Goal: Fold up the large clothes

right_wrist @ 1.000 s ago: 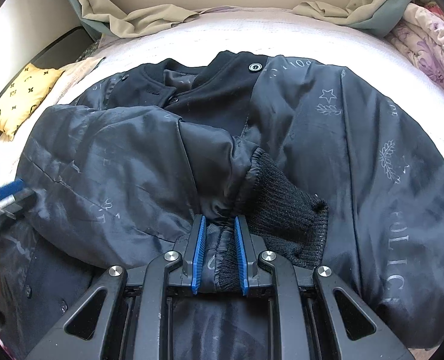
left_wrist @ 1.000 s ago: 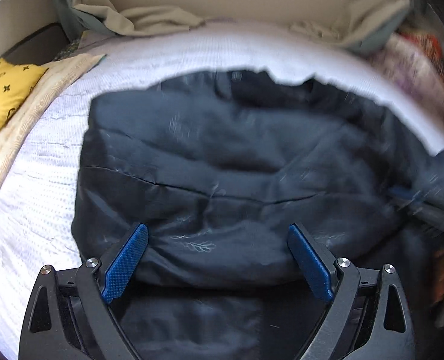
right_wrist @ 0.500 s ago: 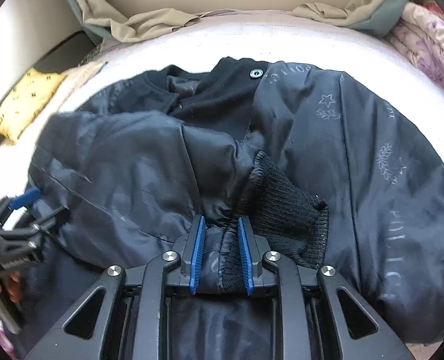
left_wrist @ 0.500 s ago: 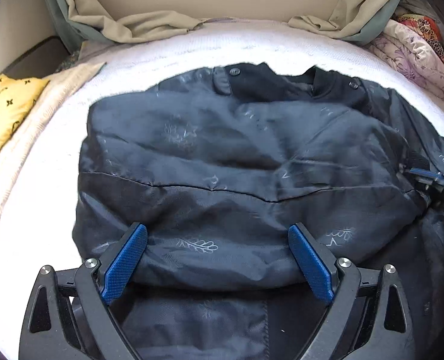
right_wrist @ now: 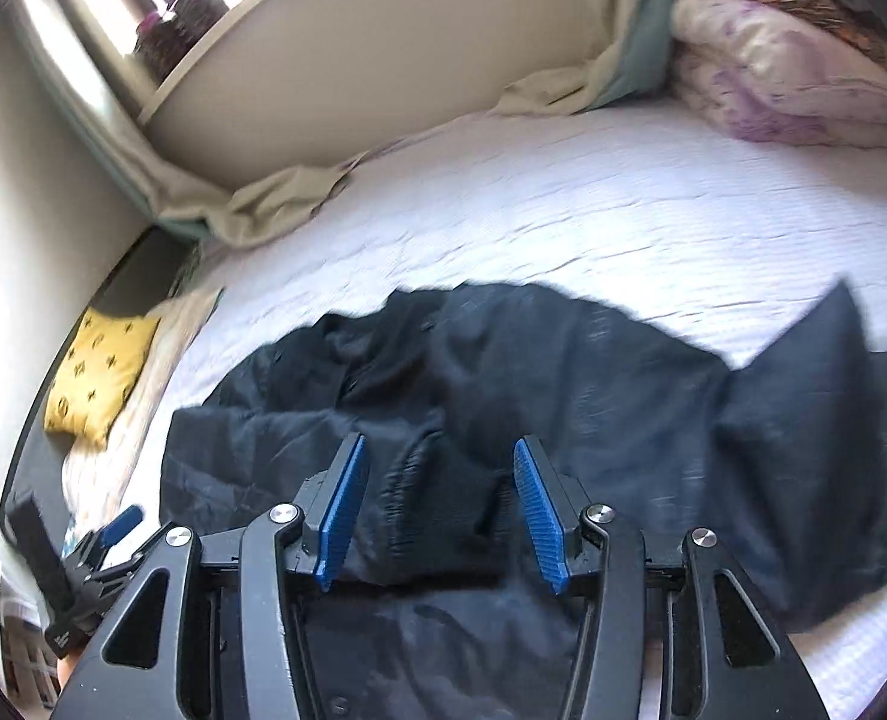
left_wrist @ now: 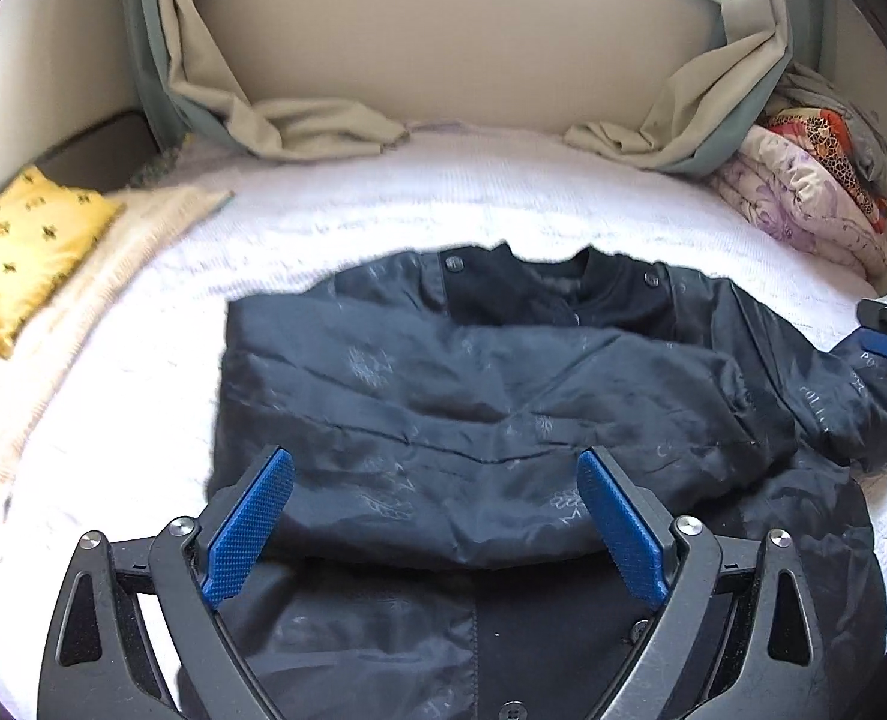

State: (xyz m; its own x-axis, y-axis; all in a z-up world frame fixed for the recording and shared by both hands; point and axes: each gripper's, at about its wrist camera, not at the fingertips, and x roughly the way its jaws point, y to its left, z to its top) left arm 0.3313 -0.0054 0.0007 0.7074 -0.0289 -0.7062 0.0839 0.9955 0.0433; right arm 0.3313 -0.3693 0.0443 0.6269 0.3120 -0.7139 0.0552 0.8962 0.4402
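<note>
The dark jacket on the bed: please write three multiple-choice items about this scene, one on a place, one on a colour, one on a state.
1. Where does the dark jacket lie?
A. on the white bed cover
B. on a chair
C. on the floor

2. What colour is the small patterned cushion?
A. red
B. yellow
C. green

3. How do the right tongs stand?
A. shut on the cuff
B. open
C. out of view

Key: 1 A, white cover surrounds the jacket; 2 B, yellow with dark marks; 3 B, their blue pads stand apart on either side of the knit cuff.

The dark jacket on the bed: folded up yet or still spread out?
Partly folded: the jacket has one sleeve laid across its front, while the other side still spreads out.
</note>
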